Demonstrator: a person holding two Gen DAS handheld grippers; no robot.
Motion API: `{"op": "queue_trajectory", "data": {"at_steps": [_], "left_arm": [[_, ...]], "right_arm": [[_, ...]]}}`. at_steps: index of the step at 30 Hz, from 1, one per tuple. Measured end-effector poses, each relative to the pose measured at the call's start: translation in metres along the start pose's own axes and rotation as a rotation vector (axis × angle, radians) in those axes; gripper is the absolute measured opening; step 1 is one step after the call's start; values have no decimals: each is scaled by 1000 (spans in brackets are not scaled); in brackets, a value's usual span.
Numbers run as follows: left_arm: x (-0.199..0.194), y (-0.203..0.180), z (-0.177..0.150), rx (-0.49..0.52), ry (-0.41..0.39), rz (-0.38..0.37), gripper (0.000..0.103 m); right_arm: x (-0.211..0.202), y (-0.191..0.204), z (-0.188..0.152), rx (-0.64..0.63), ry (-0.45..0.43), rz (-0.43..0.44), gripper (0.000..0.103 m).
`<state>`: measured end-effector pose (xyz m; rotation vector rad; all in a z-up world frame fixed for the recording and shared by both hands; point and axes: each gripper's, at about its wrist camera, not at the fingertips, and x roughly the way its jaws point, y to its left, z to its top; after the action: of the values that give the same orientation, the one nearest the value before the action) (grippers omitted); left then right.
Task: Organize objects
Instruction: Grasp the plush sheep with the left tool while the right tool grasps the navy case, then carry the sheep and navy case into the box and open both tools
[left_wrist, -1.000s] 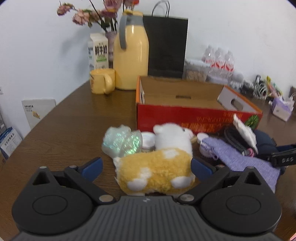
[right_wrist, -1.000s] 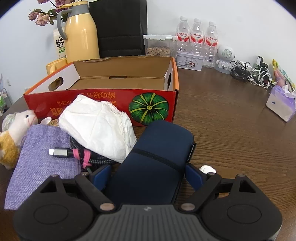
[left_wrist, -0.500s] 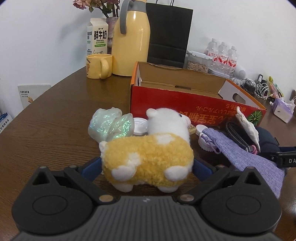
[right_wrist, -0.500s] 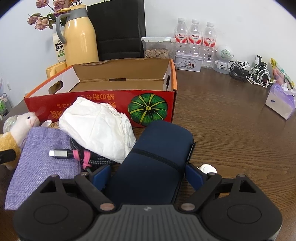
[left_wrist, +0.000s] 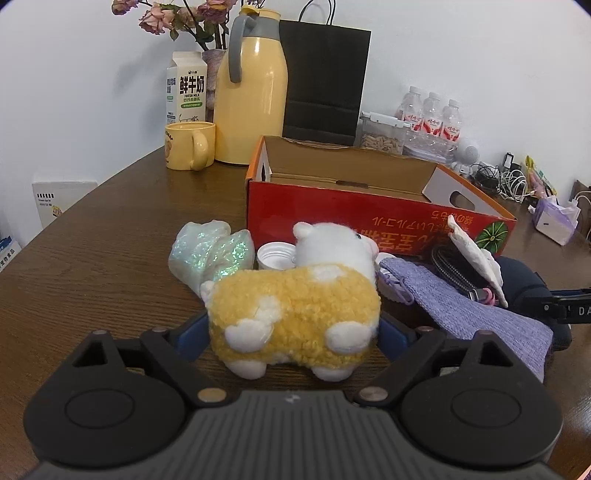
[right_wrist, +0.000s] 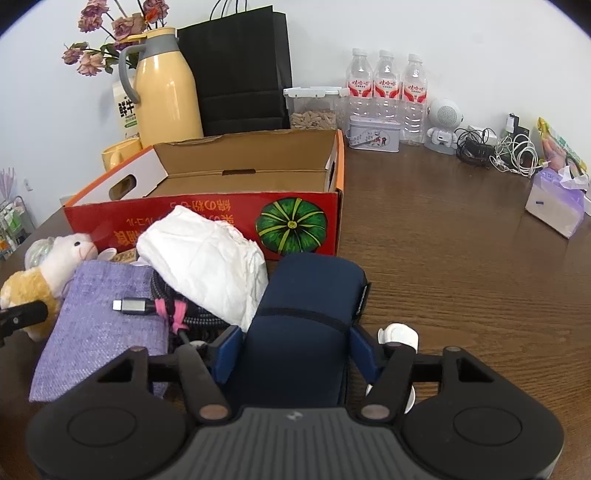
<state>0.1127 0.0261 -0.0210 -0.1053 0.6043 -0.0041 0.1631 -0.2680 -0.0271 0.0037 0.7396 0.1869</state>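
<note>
My left gripper (left_wrist: 291, 328) is shut on a yellow and white plush sheep (left_wrist: 295, 314), its blue pads pressed on both flanks; the sheep also shows in the right wrist view (right_wrist: 44, 269). My right gripper (right_wrist: 295, 343) is shut on a dark blue pouch (right_wrist: 306, 317). An open red cardboard box (left_wrist: 369, 221) with an empty brown floor (right_wrist: 240, 181) stands behind both. A purple fabric bag (right_wrist: 99, 325), a braided USB cable (right_wrist: 147, 306) and a crumpled white paper (right_wrist: 207, 258) lie between the sheep and the pouch.
An iridescent bag (left_wrist: 210, 251) and a white cap (left_wrist: 273, 254) lie in front of the box. A yellow mug (left_wrist: 188, 146), yellow flask (left_wrist: 251, 96), milk carton (left_wrist: 186, 92) and black bag (left_wrist: 325, 74) stand behind. Bottles (right_wrist: 386, 85), cables (right_wrist: 509, 155) and tissues (right_wrist: 554, 206) are at right.
My left gripper closed onto the plush sheep, and my right gripper closed tighter on the blue pouch. Both views rose slightly above the table.
</note>
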Motion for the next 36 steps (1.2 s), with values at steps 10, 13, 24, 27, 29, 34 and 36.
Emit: {"op": "queue_trajectory", "data": {"at_steps": [10, 13, 24, 27, 29, 34, 36], "left_arm": [[3, 0, -3, 2, 9, 10, 93], [-3, -1, -4, 0, -6, -8, 89], [-41, -14, 14, 23, -157, -60, 88], [-45, -19, 27, 28, -193, -61, 88], [-45, -22, 37, 28, -217, -62, 89], [-32, -32, 67, 17, -260, -56, 89], [-22, -37, 81, 14, -269, -56, 89]], "right_arm": [[10, 0, -2, 19, 17, -17, 66], [0, -4, -5, 40, -9, 4, 62], [-33, -3, 4, 32, -118, 41, 61], [-41, 1, 14, 18, -163, 60, 61], [-43, 4, 23, 10, -189, 69, 61], [-38, 13, 49, 8, -253, 88, 61], [-32, 16, 62, 8, -273, 101, 61]]}}
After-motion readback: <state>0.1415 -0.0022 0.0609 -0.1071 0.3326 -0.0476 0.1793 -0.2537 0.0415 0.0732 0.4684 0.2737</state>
